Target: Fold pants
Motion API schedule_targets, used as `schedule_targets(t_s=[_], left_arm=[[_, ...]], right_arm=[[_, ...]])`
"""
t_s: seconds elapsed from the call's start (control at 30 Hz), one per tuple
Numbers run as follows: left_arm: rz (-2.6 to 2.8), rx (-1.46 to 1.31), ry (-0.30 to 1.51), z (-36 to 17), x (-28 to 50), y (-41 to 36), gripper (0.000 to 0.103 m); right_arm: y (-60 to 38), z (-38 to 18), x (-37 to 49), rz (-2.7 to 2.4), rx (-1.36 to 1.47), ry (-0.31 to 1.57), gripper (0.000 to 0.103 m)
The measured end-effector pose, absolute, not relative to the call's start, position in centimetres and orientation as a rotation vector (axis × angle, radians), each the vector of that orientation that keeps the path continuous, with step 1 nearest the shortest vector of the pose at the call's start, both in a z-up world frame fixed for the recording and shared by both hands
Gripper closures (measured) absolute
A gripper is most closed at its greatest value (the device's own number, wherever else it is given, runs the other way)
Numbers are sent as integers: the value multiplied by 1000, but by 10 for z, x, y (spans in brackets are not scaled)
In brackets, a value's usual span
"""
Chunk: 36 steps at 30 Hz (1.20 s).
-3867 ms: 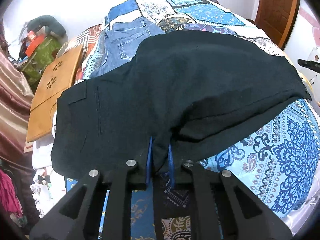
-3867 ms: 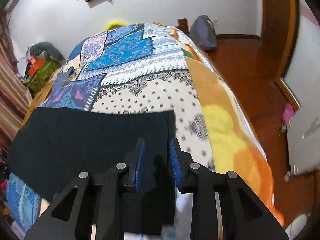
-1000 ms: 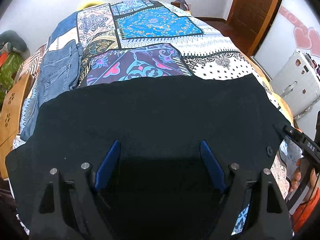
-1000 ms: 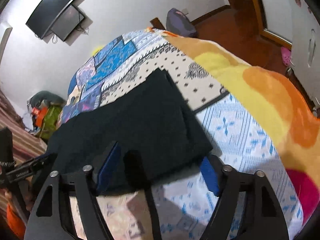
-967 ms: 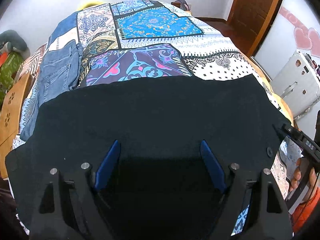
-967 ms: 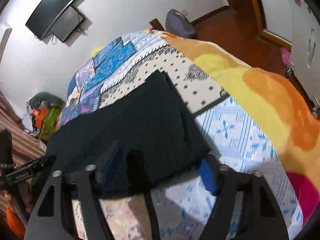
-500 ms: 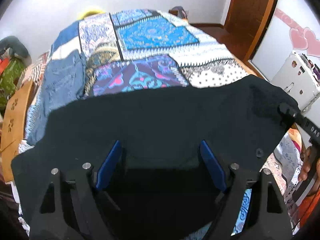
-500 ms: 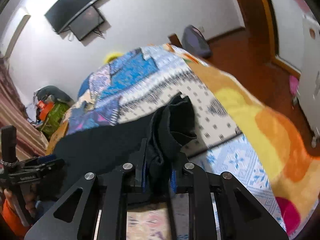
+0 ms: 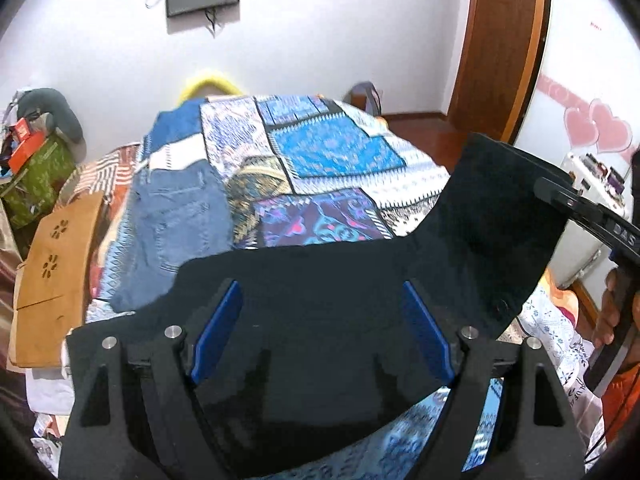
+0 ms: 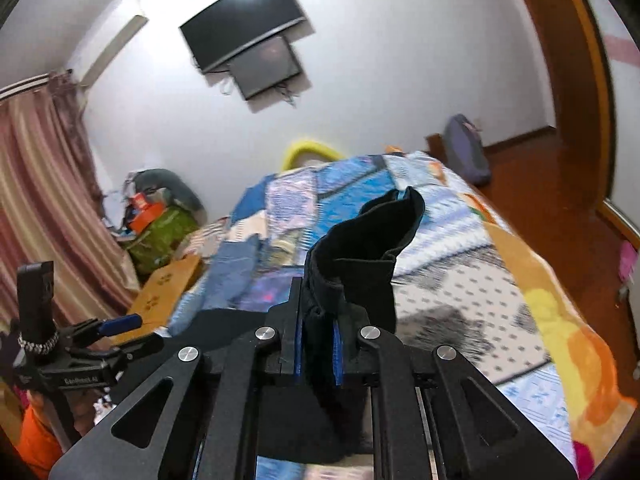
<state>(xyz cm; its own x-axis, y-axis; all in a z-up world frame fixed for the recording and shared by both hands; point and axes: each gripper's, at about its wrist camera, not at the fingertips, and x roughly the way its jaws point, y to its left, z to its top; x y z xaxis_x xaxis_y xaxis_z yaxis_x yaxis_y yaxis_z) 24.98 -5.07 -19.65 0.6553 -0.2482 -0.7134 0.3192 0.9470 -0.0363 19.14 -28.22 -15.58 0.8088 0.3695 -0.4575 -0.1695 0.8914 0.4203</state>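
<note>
One pair of black fabric pants [image 9: 328, 280] lies lengthwise along the patchwork-quilted bed's [image 9: 328, 152] near edge; right gripper [image 10: 316, 350] clamps its raised end, left gripper [image 9: 320, 332] spread wide above.

White walls [image 10: 380, 92] carry two dark screens [image 10: 256, 52]; striped pink curtains [image 10: 44, 216] hang left, a wooden door [image 9: 504, 44] stands right, over reddish wooden floor [image 10: 560, 184].

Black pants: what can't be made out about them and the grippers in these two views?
- Left wrist view: the black pants near edge runs under the open left gripper; contact there is unclear.
- Right wrist view: the right gripper is shut on a bunched end; waistband or hem is unreadable.
- Jeans: their lower part is hidden behind the pants.
</note>
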Motion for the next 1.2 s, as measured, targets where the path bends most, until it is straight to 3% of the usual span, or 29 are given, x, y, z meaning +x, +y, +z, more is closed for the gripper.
schedule_targets(t_s=[0.37,0.7,0.9,1.03,1.2], left_arm=[[-219,66,703,-181,213,32,19],[-155,34,742,-198,206,75,17],[-161,28,772,-206,218,70,17],[-173,30,771,-202,229,58,17],[-214,16,769,-197,248,37,17]], right_arm=[[-180,-146,227,497,332,581,94],[-87,-224,227,673,156,865,93],[-87,-235,223,728,107,977,84],[-113,-212,228,720,153,922,63],[-149,-188,239,658,154,811,62]])
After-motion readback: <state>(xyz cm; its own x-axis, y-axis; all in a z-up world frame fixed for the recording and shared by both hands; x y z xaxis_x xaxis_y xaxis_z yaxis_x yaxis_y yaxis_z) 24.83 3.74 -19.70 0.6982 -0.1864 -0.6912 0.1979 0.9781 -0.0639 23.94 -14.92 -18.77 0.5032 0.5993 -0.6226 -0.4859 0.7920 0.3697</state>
